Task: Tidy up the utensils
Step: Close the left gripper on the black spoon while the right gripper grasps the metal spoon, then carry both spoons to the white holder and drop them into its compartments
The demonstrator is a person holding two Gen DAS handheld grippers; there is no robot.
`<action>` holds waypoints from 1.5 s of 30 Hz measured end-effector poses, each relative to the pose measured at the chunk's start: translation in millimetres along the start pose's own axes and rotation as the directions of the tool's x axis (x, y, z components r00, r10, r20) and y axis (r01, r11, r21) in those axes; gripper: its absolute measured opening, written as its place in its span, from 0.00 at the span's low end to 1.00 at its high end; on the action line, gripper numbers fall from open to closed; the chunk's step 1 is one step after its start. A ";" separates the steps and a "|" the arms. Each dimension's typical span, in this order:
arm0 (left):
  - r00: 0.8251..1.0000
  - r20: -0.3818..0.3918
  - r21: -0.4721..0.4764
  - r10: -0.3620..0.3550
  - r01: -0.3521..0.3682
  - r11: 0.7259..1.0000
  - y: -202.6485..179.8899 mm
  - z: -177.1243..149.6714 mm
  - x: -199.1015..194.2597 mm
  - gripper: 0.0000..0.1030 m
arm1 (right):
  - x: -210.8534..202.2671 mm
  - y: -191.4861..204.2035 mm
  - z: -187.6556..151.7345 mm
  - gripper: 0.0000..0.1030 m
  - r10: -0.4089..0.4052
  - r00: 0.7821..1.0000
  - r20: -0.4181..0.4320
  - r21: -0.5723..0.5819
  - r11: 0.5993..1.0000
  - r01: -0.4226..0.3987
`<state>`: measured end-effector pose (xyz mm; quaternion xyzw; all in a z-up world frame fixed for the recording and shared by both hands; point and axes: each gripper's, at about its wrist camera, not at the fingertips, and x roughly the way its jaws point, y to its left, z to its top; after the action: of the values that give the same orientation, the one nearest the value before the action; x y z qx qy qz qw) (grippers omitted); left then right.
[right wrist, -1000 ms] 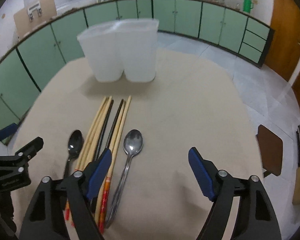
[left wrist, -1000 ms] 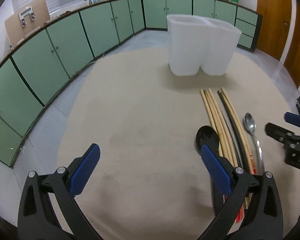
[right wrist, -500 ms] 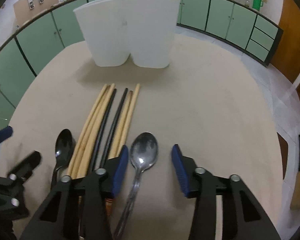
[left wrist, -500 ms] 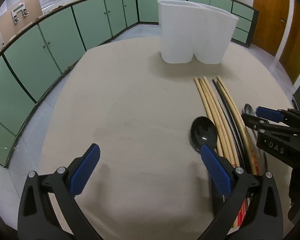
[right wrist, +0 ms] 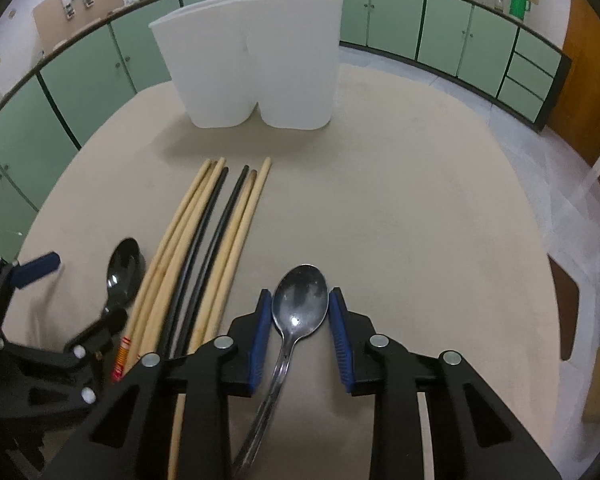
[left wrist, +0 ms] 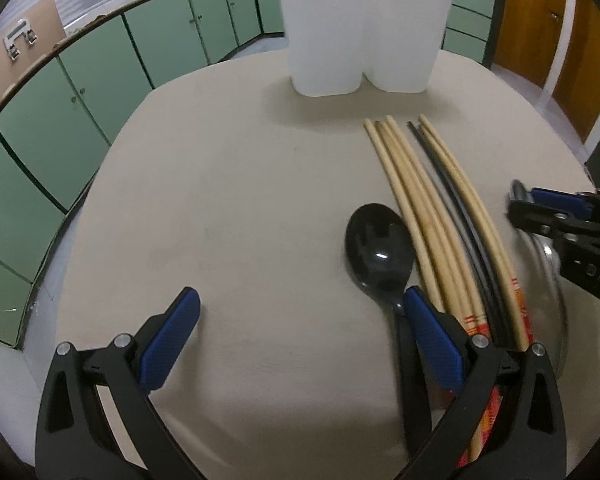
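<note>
Chopsticks (right wrist: pixel 204 248) btwn two spoons (right wrist: pixel 300 300), holder (right wrist: pixel 256 68) behind, all on table (right wrist: pixel 420 220).

Right gripper (right wrist: pixel 300 328) low over beige counter (right wrist: pixel 420 220), jaws closing around bowl of metal spoon (right wrist: pixel 300 300); blue pads just beside its edges, contact unclear. Chopsticks (right wrist: pixel 204 248), wooden and black, lie in a row left of spoon. Black spoon (right wrist: pixel 125 272) further left. Left gripper (right wrist: pixel 60 300) at left edge. White two-compartment holder (right wrist: pixel 256 64) stands beyond, upright.
</note>
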<state>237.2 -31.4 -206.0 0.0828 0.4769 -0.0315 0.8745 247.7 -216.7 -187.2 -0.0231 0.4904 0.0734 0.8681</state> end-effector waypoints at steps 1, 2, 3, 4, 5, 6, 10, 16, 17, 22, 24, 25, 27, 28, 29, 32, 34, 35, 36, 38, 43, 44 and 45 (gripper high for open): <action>1.000 0.003 -0.005 0.015 -0.015 1.000 3.1 -0.4 -0.3 0.96 | 0.1 0.1 -0.3 0.28 -0.004 1.000 0.000 -0.003 1.000 0.004; 1.000 0.005 -0.009 0.027 -0.027 1.000 6.3 -0.4 0.0 0.96 | 0.2 -0.5 -0.5 0.28 -0.007 1.000 0.000 -0.003 1.000 0.007; 0.999 0.006 -0.015 0.032 -0.032 0.999 9.6 0.0 0.4 0.96 | 0.1 -2.3 -0.6 0.28 -0.007 1.000 0.000 -0.002 1.000 0.007; 1.000 0.003 -0.024 0.025 -0.025 0.999 13.2 0.4 0.7 0.96 | 0.5 -2.9 -0.1 0.28 -0.006 1.000 0.000 -0.002 1.000 0.006; 1.000 -0.001 -0.028 0.016 -0.016 0.999 14.6 0.7 0.6 0.95 | 1.5 -3.2 1.0 0.28 -0.006 1.000 0.000 -0.003 1.000 0.006; 1.000 -0.001 -0.026 0.015 -0.015 1.000 14.5 2.3 0.8 0.95 | 2.1 -6.2 0.7 0.28 -0.007 1.000 -0.001 -0.003 1.000 0.007; 1.000 0.002 -0.013 -0.008 0.008 1.000 9.9 7.7 -2.8 0.95 | 3.4 -5.2 4.2 0.32 -0.011 1.000 -0.010 0.002 1.000 0.011; 1.000 -0.001 -0.021 0.000 0.000 1.000 8.0 21.8 2.9 0.95 | 4.6 -10.0 8.9 0.45 0.006 1.000 -0.026 0.042 0.999 -0.005; 1.000 -0.003 -0.023 0.004 -0.004 1.000 8.3 24.3 5.5 0.95 | 6.6 -10.6 10.1 0.45 0.002 0.999 -0.032 0.046 0.999 -0.001; 1.000 -0.024 -0.051 -0.020 0.018 0.999 12.7 34.3 18.5 0.95 | 11.2 -8.3 14.6 0.39 0.001 0.999 -0.044 0.043 0.999 0.001; 0.999 -0.025 -0.062 -0.048 0.046 0.997 13.1 37.1 20.5 0.89 | 10.7 -7.2 15.9 0.27 -0.004 0.999 -0.047 0.034 0.999 0.006; 0.997 -0.023 -0.071 -0.068 0.066 0.995 13.8 38.4 20.5 0.79 | 10.5 -7.6 16.4 0.28 0.007 0.999 -0.050 0.036 0.999 -0.005; 0.997 -0.012 -0.075 -0.078 0.077 0.994 14.0 41.1 18.4 0.67 | 8.0 -8.3 15.3 0.27 0.017 0.999 -0.047 0.033 0.999 -0.015; 0.996 -0.008 -0.070 -0.093 0.092 0.993 13.0 43.0 17.9 0.60 | 6.1 -8.4 14.5 0.27 0.016 0.999 -0.043 0.030 0.999 -0.015; 0.995 -0.005 -0.069 -0.101 0.101 0.993 12.6 44.2 17.5 0.57 | 3.2 -8.5 13.6 0.27 0.021 0.999 -0.033 0.028 0.999 -0.020; 0.990 0.014 -0.064 -0.139 0.140 0.988 12.3 47.3 15.5 0.31 | -7.0 -9.7 10.6 0.27 0.045 0.999 0.001 0.036 0.998 -0.045; 0.985 0.031 -0.064 -0.172 0.174 0.983 9.6 45.5 13.1 0.32 | -14.6 -10.5 10.0 0.27 0.050 0.998 0.027 0.036 0.998 -0.051; 0.982 0.049 -0.061 -0.183 0.186 0.981 9.2 45.1 9.6 0.32 | -18.2 -8.4 9.9 0.27 0.049 0.998 0.043 0.032 0.998 -0.051; 0.979 0.075 -0.053 -0.189 0.193 0.980 8.5 44.2 4.3 0.31 | -24.1 -8.0 9.4 0.27 0.046 0.997 0.068 0.026 0.999 -0.048; 0.972 0.128 -0.042 -0.200 0.206 0.978 8.3 43.2 -7.9 0.31 | -33.9 -7.4 10.1 0.27 0.041 0.993 0.111 0.021 0.999 -0.043; 0.941 0.272 -0.026 -0.202 0.217 0.976 12.1 40.2 -37.2 0.31 | -56.3 -11.9 12.2 0.27 0.047 0.978 0.203 0.038 0.998 -0.056; 0.934 0.299 -0.021 -0.194 0.209 0.978 12.4 39.2 -42.2 0.31 | -60.8 -13.2 13.7 0.27 0.048 0.974 0.222 0.039 0.998 -0.058; 0.927 0.326 -0.017 -0.185 0.201 0.979 12.0 39.2 -47.4 0.31 | -62.8 -14.0 16.7 0.27 0.050 0.971 0.234 0.039 0.997 -0.060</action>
<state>245.6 -27.6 -144.0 0.0074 0.3338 -0.1185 0.9351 232.0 -235.2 -125.3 0.0190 0.3873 0.0884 0.9175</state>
